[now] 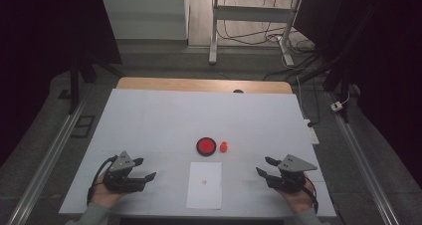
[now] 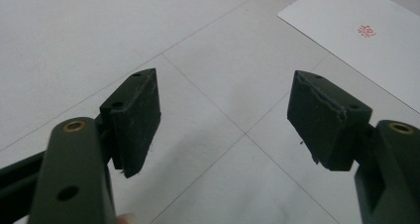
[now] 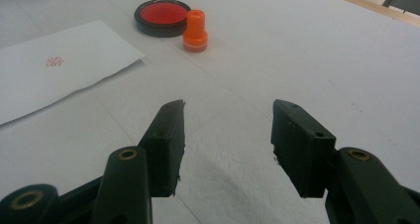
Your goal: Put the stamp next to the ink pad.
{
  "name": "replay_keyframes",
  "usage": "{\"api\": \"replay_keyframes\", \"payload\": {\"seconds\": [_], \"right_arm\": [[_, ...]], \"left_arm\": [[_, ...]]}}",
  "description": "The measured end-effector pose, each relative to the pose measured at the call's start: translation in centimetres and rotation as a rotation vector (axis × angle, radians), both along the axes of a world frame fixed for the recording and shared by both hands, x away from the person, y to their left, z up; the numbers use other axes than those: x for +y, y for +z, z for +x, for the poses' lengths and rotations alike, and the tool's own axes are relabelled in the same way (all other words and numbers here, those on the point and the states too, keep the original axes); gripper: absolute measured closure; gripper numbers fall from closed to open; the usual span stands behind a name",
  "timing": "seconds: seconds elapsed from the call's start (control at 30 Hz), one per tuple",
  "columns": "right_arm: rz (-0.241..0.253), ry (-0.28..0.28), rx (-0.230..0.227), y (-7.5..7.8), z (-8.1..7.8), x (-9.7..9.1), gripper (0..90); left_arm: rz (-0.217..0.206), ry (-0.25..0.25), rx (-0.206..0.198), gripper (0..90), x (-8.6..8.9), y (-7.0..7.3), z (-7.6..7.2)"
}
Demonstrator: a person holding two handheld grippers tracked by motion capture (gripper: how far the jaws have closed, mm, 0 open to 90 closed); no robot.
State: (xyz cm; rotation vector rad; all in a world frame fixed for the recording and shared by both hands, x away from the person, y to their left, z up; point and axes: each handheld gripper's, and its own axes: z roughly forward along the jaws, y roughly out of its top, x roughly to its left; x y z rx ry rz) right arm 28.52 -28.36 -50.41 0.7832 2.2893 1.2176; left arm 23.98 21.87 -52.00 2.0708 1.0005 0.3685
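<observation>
At the near left of the white counter, the left hand-held gripper rests low in the person's hand, its jaws pointing right toward the middle of the counter. The left gripper view shows those jaws standing apart with nothing but bare counter between them, and the corner of the sheet of paper lies beyond the right jaw.

That white sheet of paper lies flat at the near middle, between the two hand-held grippers, with a small red stamp mark near its centre. Just beyond its far edge sits a round black ink pad with its red surface uncovered. Just to the right of the pad, close beside it but apart, stands the small orange stamp, upright.

At the near right, the right hand-held gripper points left toward the paper. Its jaws are apart and empty over bare counter, with the orange stamp and ink pad well ahead of them in the right gripper view.
</observation>
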Motion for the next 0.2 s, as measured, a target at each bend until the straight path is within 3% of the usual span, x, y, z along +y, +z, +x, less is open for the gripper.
{"api": "replay_keyframes", "payload": {"seconds": [0.2], "right_arm": [[0.002, 0.003, -0.002, -0.07, 0.02, 0.13, 46.2]], "left_arm": [[0.003, -0.001, -0.001, 28.9, -0.05, -0.02, 0.00]]}}
